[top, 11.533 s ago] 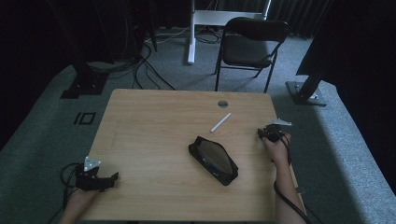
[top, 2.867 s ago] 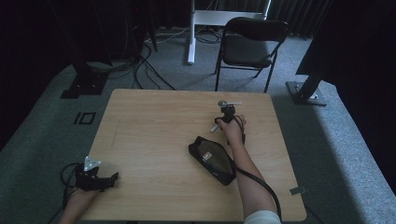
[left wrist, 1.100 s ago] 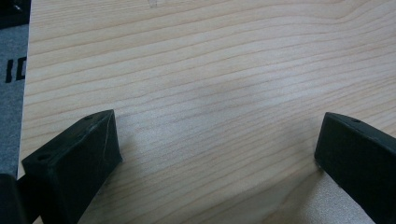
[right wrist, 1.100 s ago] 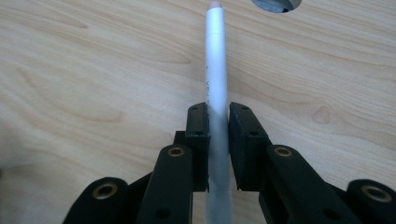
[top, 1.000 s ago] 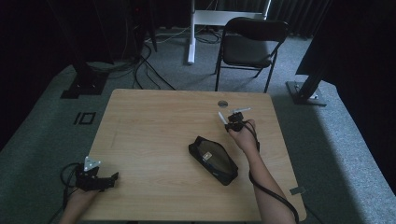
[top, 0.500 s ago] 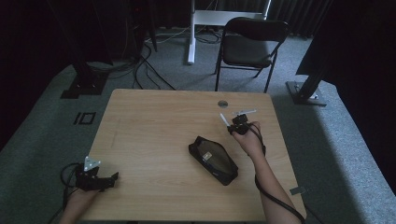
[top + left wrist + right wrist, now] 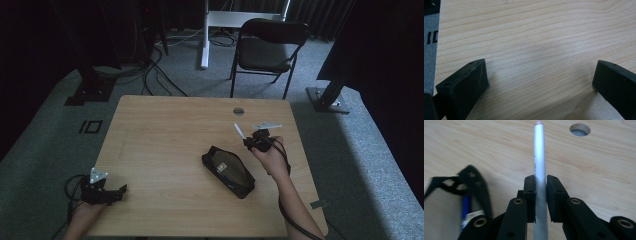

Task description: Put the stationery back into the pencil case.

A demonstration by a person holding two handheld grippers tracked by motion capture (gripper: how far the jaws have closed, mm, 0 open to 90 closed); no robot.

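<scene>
My right gripper [image 7: 248,141] is shut on a white pen [image 7: 239,131], held above the table just right of a black pencil case [image 7: 228,171]. In the right gripper view the pen [image 7: 539,165] runs straight up between the two pads [image 7: 529,192], its tip pointing away. The open end of the pencil case [image 7: 471,192] lies at lower left there, with a blue item inside. At the table's near left corner rests my left gripper [image 7: 117,192], open, and between its black fingers [image 7: 466,82] I see nothing but bare wood.
A round cable hole [image 7: 238,111] sits in the wooden table [image 7: 165,140] near its far edge, also seen beyond the pen tip [image 7: 580,129]. A black chair [image 7: 267,50] stands behind the table. Cables and stand bases lie on the grey floor.
My right gripper has lifted the white pen off the table and carried it to the right and toward the near side, beside the pencil case. The left gripper has stayed in place.
</scene>
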